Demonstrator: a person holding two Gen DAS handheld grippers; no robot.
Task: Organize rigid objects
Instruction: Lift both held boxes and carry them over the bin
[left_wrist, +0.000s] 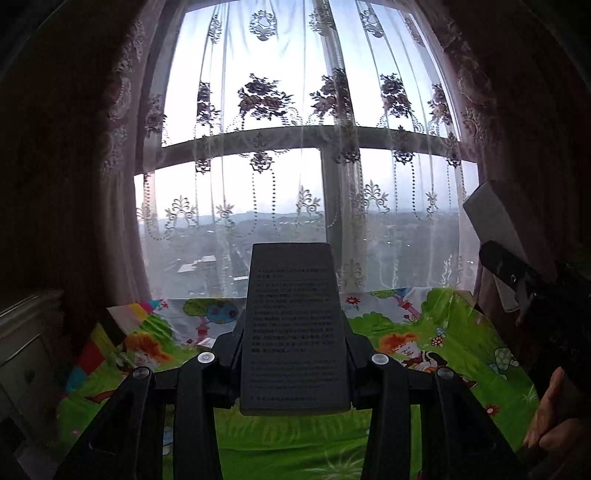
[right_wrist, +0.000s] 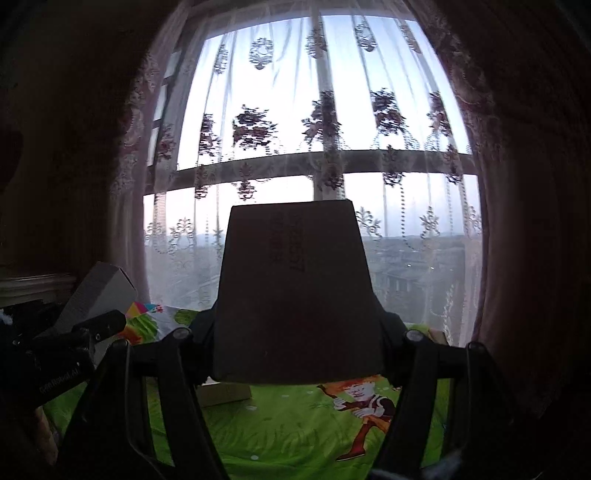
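left wrist: box (left_wrist: 294, 328) print blurred, illegible

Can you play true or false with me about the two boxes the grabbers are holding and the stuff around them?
1. The left gripper holds a narrow box with small print. True.
2. The right gripper is empty. False: it is shut on a wider dark box.
3. Both boxes are lying on the bed. False: both are lifted above the green cartoon sheet, in front of the window.
4. A lace curtain with flower patterns hangs over the window. True.
5. The sheet is plain white. False: it is bright green with cartoon figures.
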